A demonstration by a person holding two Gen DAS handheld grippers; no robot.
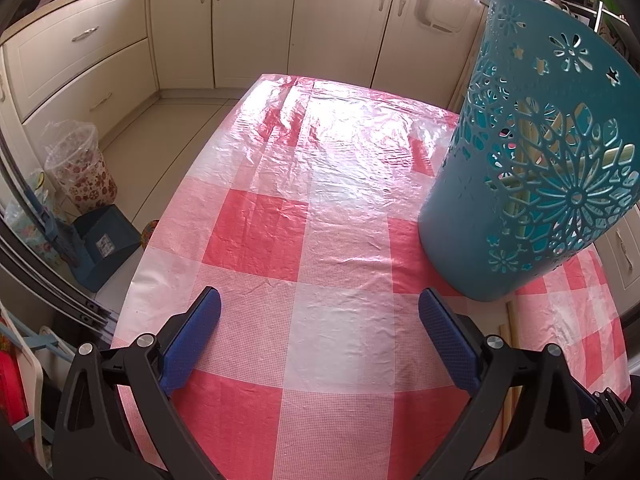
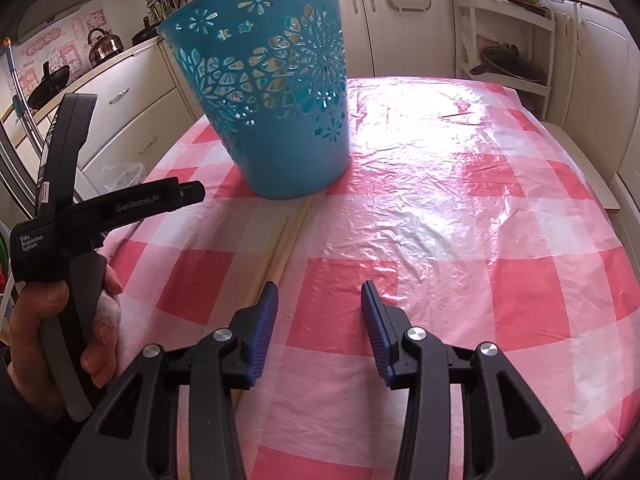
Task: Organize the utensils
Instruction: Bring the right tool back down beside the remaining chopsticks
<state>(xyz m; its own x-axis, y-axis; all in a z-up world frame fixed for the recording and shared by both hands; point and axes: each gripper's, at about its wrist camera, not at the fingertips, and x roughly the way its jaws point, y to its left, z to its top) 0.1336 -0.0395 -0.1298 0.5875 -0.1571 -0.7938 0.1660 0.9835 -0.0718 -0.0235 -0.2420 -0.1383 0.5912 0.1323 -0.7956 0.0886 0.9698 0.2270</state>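
**Chopsticks on the table, bin waiting**

Chopsticks [image 2: 286, 236], two pale wooden ones, lie side by side on the checked tablecloth [image 2: 460, 240]. Their far ends reach the foot of the teal bin [image 2: 280, 120], maybe a bit under it. Their near ends pass beside my right gripper's left finger.

Going left to right: my left gripper [image 1: 320, 332] hangs over the cloth with its blue fingers spread wide and nothing between them. The teal bin [image 1: 532, 184] stands to its right, and through the flower holes I can see pale sticks already inside. Past the bin's foot, the chopsticks [image 1: 510, 344] poke out on the cloth.

My right gripper [image 2: 320, 324] is spread too, holding nothing. The chopsticks are just off to its left, not between the fingers.

I think these two are what is left to put away. Here is what could go wrong. They are thin and lie flat, so my fingers might slip over them. I might catch only one. If I pull and the ends are stuck under the bin, the bin could tip.
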